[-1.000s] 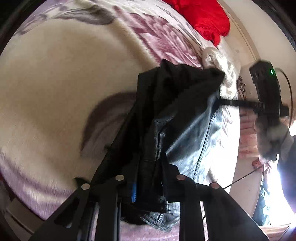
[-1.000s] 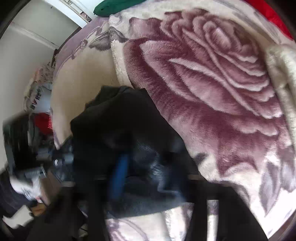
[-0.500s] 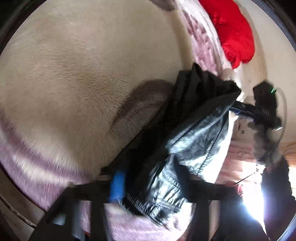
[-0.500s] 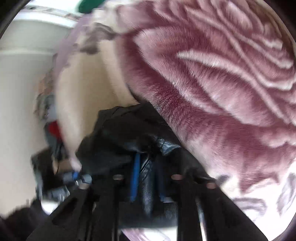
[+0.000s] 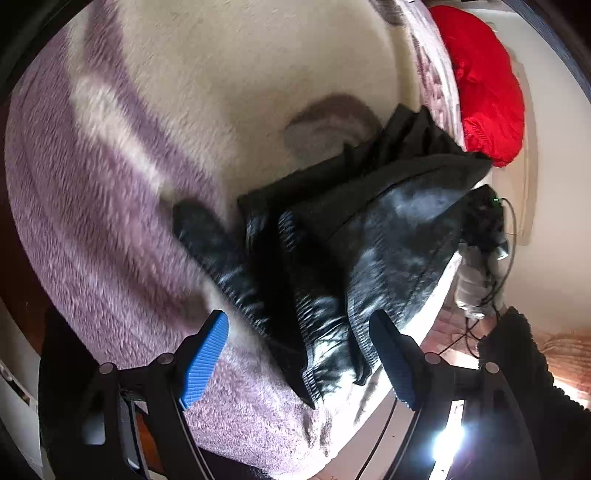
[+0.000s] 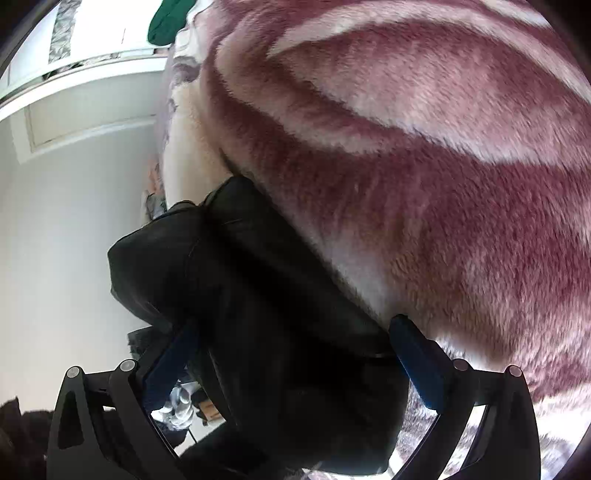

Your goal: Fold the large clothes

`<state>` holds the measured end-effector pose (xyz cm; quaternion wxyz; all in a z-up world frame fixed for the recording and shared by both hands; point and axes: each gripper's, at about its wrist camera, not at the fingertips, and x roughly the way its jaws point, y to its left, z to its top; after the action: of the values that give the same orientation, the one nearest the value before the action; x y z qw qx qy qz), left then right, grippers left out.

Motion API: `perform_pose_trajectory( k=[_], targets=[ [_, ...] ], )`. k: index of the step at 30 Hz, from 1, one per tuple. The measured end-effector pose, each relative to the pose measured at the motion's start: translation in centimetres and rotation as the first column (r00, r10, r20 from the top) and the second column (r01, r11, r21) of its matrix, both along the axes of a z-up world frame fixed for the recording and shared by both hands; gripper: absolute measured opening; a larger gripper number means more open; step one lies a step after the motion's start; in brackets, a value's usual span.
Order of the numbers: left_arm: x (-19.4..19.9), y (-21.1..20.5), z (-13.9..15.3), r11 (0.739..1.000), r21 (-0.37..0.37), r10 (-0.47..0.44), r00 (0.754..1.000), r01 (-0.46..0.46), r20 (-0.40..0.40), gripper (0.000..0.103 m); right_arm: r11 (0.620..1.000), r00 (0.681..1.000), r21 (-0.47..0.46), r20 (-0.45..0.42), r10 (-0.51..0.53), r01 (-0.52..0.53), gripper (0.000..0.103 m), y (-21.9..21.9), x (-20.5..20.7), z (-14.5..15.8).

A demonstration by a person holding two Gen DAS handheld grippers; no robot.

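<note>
A black shiny jacket (image 5: 354, 236) lies bunched in folds on a fleece blanket with a purple rose pattern (image 5: 110, 229). My left gripper (image 5: 299, 354) is open, its blue pads on either side of the jacket's ribbed hem, not clamping it. In the right wrist view the same jacket (image 6: 266, 314) lies on the blanket (image 6: 424, 166). My right gripper (image 6: 291, 354) is open too, its jaws wide with the jacket's edge between them. The other gripper shows at the jacket's far end in the left wrist view (image 5: 484, 218).
A red garment (image 5: 484, 85) lies at the far end of the bed. A green item (image 6: 166, 18) sits at the bed's far corner by a white wall. The bed edge runs close under both grippers.
Both grippers were shut on the jacket and have opened, letting it drop onto the blanket. Both cameras have come lower and closer to the bed.
</note>
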<state>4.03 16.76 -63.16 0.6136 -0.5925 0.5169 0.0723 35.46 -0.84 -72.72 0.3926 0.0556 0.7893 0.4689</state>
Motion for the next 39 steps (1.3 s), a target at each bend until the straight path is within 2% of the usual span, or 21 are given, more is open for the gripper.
perform_pose_trajectory(
  k=[3,6,8,10,14,17,18,19,21,24,25,26,28,30,31,32,34,35,36,38,39],
  targets=[
    [0.2,-0.8,-0.3,1.000,-0.029,-0.003,1.000,0.003,0.010,0.077,0.996,1.000,0.094,0.009,-0.002,0.001,0.103,-0.6,0.2,1.6],
    [1.4,-1.5,-1.5,0.999,-0.051,-0.001,0.999,0.002,0.032,0.077,0.972,0.994,0.208,0.007,0.108,-0.107,0.103,-0.2,-1.6,3.6],
    [2.3,-1.9,-1.9,1.000,-0.031,0.001,0.999,0.000,0.034,0.077,0.957,0.972,0.179,0.093,0.216,-0.230,0.103,0.8,-3.6,3.8],
    [2.9,-2.1,-2.4,0.999,-0.032,0.023,0.999,-0.021,0.046,0.077,0.939,0.937,0.087,0.140,0.321,-0.334,0.103,2.3,-5.4,1.9],
    [3.4,-1.9,-2.1,0.998,-0.015,0.063,0.996,-0.062,0.066,0.077,0.920,0.919,0.055,0.090,0.383,-0.389,0.103,3.5,-6.0,-0.4],
    [3.5,-1.7,-1.8,0.998,0.012,0.067,0.994,-0.069,0.081,0.075,0.939,0.940,0.051,0.003,0.340,-0.340,0.103,3.4,-5.4,-1.6],
    [3.8,-1.6,-1.6,0.997,0.021,0.067,0.994,-0.069,0.083,0.070,0.957,0.958,0.031,-0.021,0.288,-0.287,0.103,3.0,-5.3,-2.0],
    [5.3,-1.5,-1.6,0.997,0.028,0.064,0.994,-0.066,0.085,0.067,0.969,0.969,0.010,-0.015,0.248,-0.248,0.097,2.7,-5.5,-2.1],
    [6.3,-0.9,-1.1,0.998,0.054,0.031,0.996,-0.036,0.084,0.066,0.984,0.984,-0.010,0.019,0.178,-0.178,0.075,1.3,-6.0,-1.5],
    [8.6,0.5,-0.1,0.994,0.105,-0.034,0.995,0.024,0.092,0.066,0.999,1.000,-0.049,0.014,0.001,-0.001,0.060,-2.7,-6.6,-0.9],
    [9.3,0.8,0.3,0.992,0.118,-0.054,0.994,0.042,0.099,0.064,0.994,0.997,-0.067,0.001,-0.081,0.080,0.060,-4.5,-7.0,-0.9],
    [10.7,1.4,0.6,0.988,0.133,-0.094,0.990,0.079,0.109,0.064,0.982,0.986,-0.088,-0.014,-0.168,0.166,0.058,-6.6,-7.8,-0.9],
    [13.7,2.0,0.7,0.976,0.148,-0.177,0.980,0.162,0.095,0.064,0.929,0.934,-0.127,-0.043,-0.355,0.347,0.056,-11.4,-10.2,-1.1],
    [17.4,2.5,0.8,0.953,0.167,-0.274,0.956,0.255,0.104,0.064,0.833,0.832,-0.162,-0.092,-0.547,0.530,0.054,-16.1,-13.8,-1.5],
    [18.8,2.5,0.7,0.939,0.178,-0.314,0.945,0.294,0.095,0.064,0.767,0.765,-0.188,-0.098,-0.637,0.614,0.054,-18.6,-15.4,-1.5],
    [20.1,2.5,0.6,0.925,0.186,-0.350,0.933,0.330,0.088,0.065,0.679,0.673,-0.223,-0.117,-0.730,0.699,0.054,-20.9,-18.5,-1.9],
    [22.3,2.3,0.8,0.898,0.203,-0.410,0.909,0.390,0.072,0.066,0.538,0.519,-0.301,-0.146,-0.842,0.788,0.055,-24.0,-24.2,-3.1],
    [23.3,2.3,1.2,0.884,0.218,-0.436,0.898,0.414,0.063,0.066,0.503,0.476,-0.336,-0.165,-0.864,0.796,0.061,-24.4,-26.4,-3.7],
    [23.9,2.5,1.8,0.876,0.231,-0.446,0.893,0.423,0.058,0.066,0.509,0.477,-0.367,-0.181,-0.860,0.779,0.066,-24.6,-28.1,-4.1],
    [23.7,2.6,3.4,0.868,0.267,-0.449,0.891,0.418,0.064,0.067,0.562,0.554,-0.406,-0.150,-0.819,0.721,0.072,-24.9,-28.9,-3.9],
    [23.1,2.8,4.2,0.868,0.286,-0.441,0.895,0.407,0.063,0.067,0.597,0.621,-0.398,-0.084,-0.779,0.696,0.072,-25.2,-28.4,-2.9]
  ],
)
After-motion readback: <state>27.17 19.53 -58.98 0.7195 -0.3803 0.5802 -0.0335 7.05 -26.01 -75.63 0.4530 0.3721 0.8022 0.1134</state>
